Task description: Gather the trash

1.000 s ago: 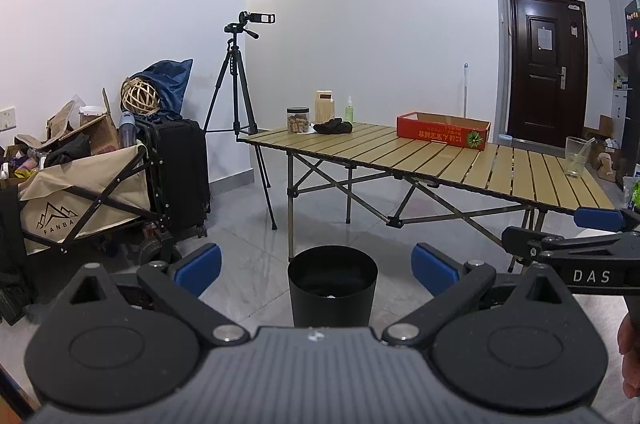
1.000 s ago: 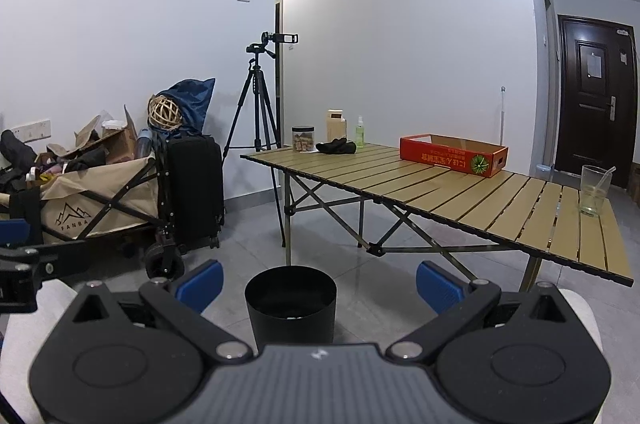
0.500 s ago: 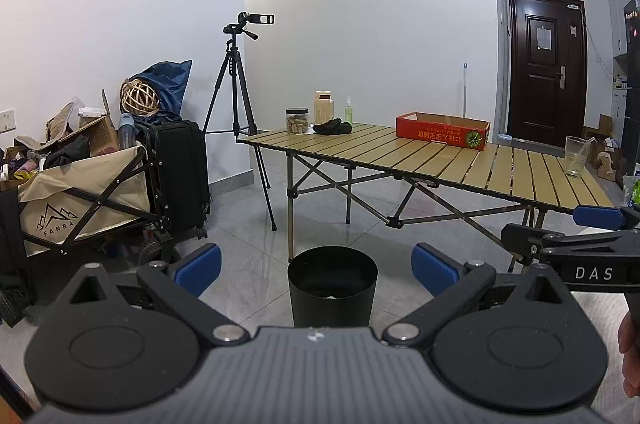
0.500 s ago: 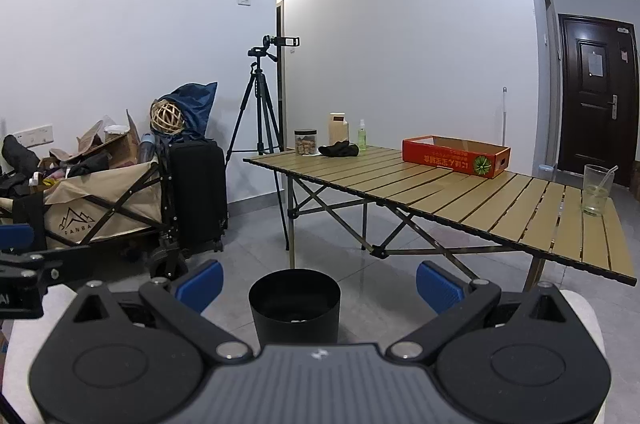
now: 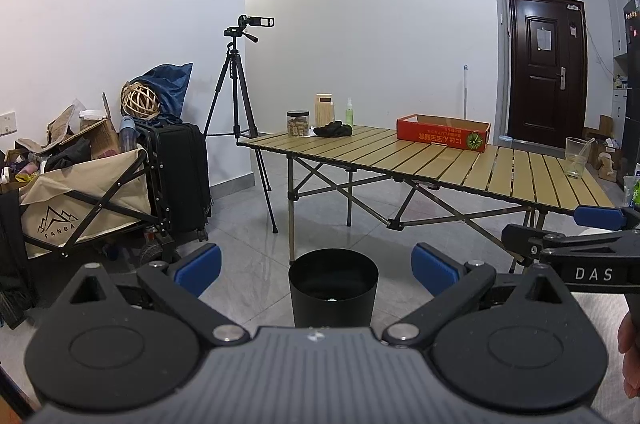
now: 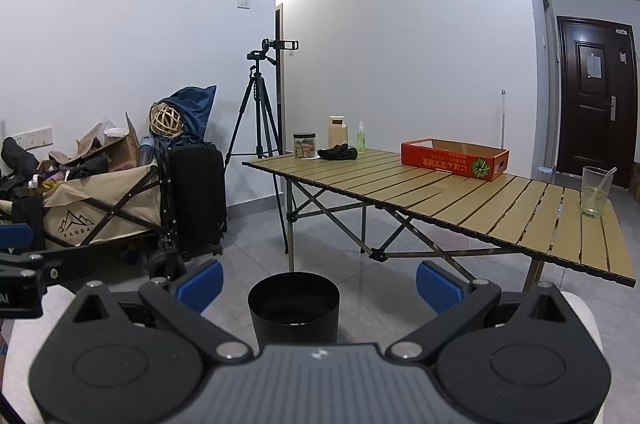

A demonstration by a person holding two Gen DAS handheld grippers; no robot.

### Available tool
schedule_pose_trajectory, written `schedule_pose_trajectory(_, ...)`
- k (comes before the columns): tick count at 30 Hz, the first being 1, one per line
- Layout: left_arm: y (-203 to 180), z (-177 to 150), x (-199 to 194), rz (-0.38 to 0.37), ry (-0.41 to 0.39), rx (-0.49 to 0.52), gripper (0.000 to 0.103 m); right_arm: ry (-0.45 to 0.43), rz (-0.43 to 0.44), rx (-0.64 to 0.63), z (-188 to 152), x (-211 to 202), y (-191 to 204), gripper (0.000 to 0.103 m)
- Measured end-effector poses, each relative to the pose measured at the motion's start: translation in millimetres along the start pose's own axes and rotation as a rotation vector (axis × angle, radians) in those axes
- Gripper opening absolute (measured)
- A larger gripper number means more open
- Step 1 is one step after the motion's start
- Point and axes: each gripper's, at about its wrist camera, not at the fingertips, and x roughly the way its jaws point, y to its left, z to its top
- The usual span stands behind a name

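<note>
Open floor before bin [image 5: 333, 288]

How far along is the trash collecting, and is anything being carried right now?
Some looks done: a pale scrap lies at the bottom of the black bin on the floor. Nothing is in hand: the left gripper and right gripper both have their jaws wide apart and empty. What may be left sits on the table: a red box, a cup, a dark bundle. Whether those count as trash is unclear.

One bin [image 5: 333, 287], one table [image 5: 440, 160], two tools.
</note>
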Motion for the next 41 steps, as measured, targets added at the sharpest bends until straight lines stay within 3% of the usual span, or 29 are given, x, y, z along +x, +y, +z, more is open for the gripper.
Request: schedule_pose_trajectory(41,4.3,5.1,0.4,0.008,-0.039,0.004,0.103,-0.012,0.017,0.002,2.2,-1.0,3.1,0.103)
